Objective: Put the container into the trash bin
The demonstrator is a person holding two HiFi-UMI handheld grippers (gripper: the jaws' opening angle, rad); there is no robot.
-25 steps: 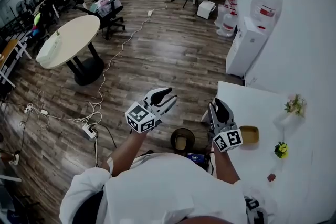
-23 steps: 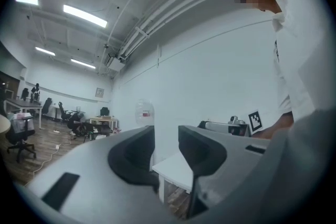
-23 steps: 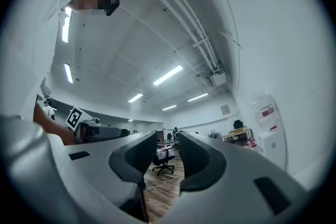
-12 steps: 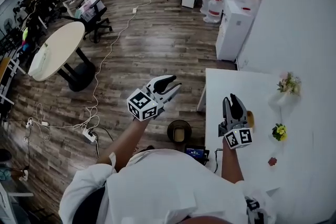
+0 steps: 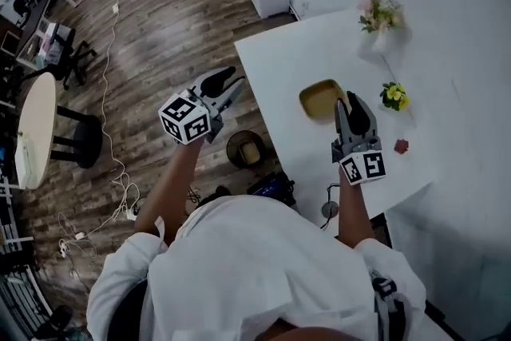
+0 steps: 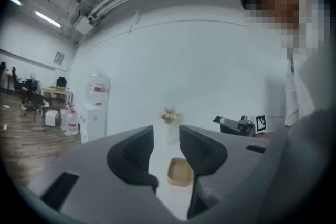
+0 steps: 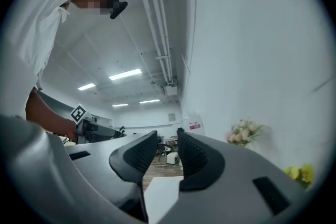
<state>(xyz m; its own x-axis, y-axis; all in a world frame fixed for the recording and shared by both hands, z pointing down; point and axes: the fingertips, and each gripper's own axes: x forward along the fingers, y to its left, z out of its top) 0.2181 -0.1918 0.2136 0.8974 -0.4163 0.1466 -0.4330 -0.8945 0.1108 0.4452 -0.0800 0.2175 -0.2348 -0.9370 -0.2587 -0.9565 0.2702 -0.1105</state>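
Observation:
A shallow tan container (image 5: 322, 98) lies on the white table (image 5: 447, 60), and it also shows far off between the left jaws as the same container (image 6: 180, 172). My right gripper (image 5: 350, 103) hovers just right of it, apart from it, its jaws a little way open and empty (image 7: 168, 140). My left gripper (image 5: 226, 85) hangs over the floor beside the table's left edge, its jaws opening with nothing between them (image 6: 165, 136). A dark round trash bin (image 5: 245, 148) stands on the floor below it, with something tan inside.
A vase of pale flowers (image 5: 382, 15), a small yellow flower pot (image 5: 394, 96) and a small red thing (image 5: 401, 146) stand on the table. A dark device (image 5: 271, 186) and cables (image 5: 112, 172) lie on the wooden floor. A round table (image 5: 36, 132) stands at the left.
The view has swung onto the white table. My right gripper has come over the table, close beside the container. My left gripper has shifted toward the table's edge, above the bin.

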